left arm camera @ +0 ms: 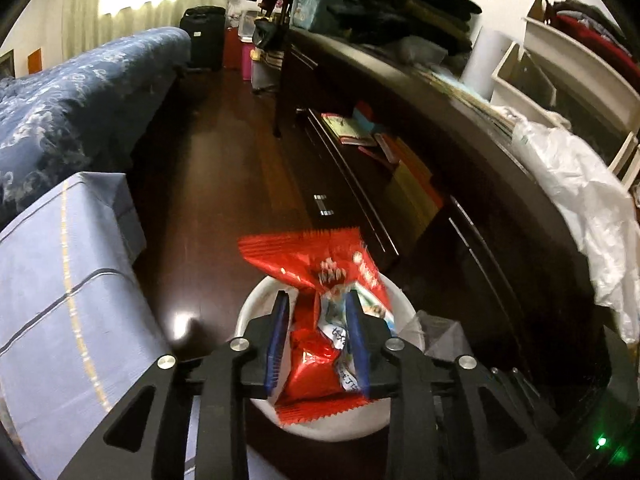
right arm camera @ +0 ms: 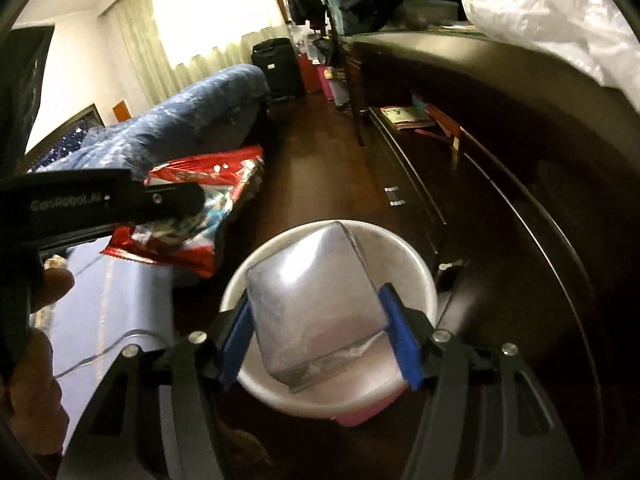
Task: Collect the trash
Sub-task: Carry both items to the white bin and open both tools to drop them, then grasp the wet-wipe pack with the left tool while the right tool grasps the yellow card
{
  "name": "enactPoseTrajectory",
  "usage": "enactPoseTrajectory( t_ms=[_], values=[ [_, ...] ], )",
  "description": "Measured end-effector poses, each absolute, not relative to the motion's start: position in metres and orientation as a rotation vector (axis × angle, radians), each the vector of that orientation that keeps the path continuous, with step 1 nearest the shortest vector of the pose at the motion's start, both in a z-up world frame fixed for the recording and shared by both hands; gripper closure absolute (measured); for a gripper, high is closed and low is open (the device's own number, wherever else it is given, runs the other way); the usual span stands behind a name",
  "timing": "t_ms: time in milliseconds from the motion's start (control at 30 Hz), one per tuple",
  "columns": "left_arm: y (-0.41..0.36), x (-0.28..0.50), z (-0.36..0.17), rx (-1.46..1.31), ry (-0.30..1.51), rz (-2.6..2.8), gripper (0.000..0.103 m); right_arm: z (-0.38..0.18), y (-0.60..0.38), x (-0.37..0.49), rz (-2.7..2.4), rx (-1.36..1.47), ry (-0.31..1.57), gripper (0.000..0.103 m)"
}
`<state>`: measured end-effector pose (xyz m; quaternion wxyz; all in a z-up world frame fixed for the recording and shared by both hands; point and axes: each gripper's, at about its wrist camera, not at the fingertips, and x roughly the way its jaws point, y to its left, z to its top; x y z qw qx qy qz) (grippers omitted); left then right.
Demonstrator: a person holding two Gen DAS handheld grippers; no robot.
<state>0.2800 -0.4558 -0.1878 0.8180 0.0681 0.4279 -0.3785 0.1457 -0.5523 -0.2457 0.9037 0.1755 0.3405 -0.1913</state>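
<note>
Dark wood floor (left arm camera: 224,184), white bin (right arm camera: 416,276) beneath, red wrapper (left arm camera: 316,344), clear box (right arm camera: 316,304) gripped.

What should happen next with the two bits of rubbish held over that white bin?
Probably open the right gripper first. Its silvery clear wrapper already hangs directly over the white bin, so it should fall in. The left gripper holds the red snack wrappers above the rim too, and could release afterwards.

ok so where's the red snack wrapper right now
The red snack wrapper is pinched in the left gripper, held above the white bin; in the right wrist view it sits left of the clear plastic box the right gripper holds.
</note>
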Motion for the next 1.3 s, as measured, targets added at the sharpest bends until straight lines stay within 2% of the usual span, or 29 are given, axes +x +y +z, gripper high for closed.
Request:
enactPoseTrajectory(
  t_ms=[167,300,333,433,533,700,833,1100,1300],
  values=[
    [-0.449,0.286,-0.191,0.097,0.912,-0.803,0.036,-0.258,-0.551,0.15,-0.408,0.331,0.721,0.033],
    [-0.429,0.293,-0.183,0.059,0.883,-0.763,0.027,-0.26,-0.546,0.152,-0.417,0.313,0.722,0.031],
    [-0.427,0.294,-0.182,0.052,0.882,-0.757,0.025,-0.26,-0.546,0.154,-0.416,0.312,0.721,0.028],
    [-0.416,0.298,-0.181,0.034,0.882,-0.735,0.023,-0.26,-0.548,0.163,-0.421,0.299,0.71,0.021],
    [-0.411,0.299,-0.181,0.044,0.885,-0.719,0.023,-0.265,-0.549,0.173,-0.447,0.284,0.756,0.021],
    [-0.395,0.294,-0.173,0.064,0.839,-0.683,0.022,-0.251,-0.54,0.158,-0.414,0.311,0.726,0.021],
    [-0.376,0.292,-0.167,0.047,0.828,-0.658,0.019,-0.23,-0.521,0.144,-0.394,0.299,0.692,0.014],
    [-0.298,0.275,-0.148,0.065,0.731,-0.472,0.004,-0.2,-0.452,0.139,-0.269,0.231,0.684,0.009],
    [-0.219,0.269,-0.153,0.105,0.731,-0.292,0.004,-0.195,-0.389,0.156,-0.148,0.153,0.727,0.008]
  ],
)
